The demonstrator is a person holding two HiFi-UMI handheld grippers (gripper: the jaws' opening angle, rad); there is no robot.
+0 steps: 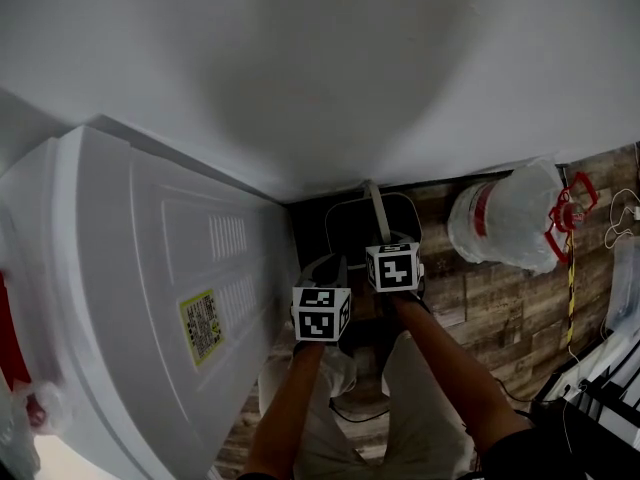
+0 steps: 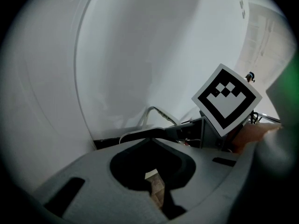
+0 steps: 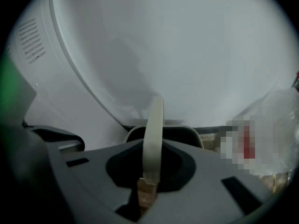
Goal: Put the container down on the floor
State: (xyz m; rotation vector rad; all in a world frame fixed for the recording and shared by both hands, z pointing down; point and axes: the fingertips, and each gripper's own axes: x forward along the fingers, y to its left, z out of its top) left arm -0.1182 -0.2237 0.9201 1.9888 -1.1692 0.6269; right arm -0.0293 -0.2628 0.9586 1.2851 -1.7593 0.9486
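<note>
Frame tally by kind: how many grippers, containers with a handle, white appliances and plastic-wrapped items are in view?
grippers: 2 (left gripper, right gripper)
container with a handle: 1
white appliance: 1
plastic-wrapped item: 1
total: 5

Looking down past my arms, an appliance (image 1: 150, 268) fills the left side and a wall (image 1: 350, 68) runs across the far side. The container (image 1: 345, 230) is in the corner between them, above the floor (image 1: 480, 308). Its handle (image 3: 153, 139) runs up between the jaws of my right gripper (image 3: 148, 188). My left gripper (image 2: 156, 190) is just beside it, nearer me. To the right, a wrapped bucket (image 1: 505, 213) is by the wall, with cables (image 1: 570, 293) right of it.
</note>
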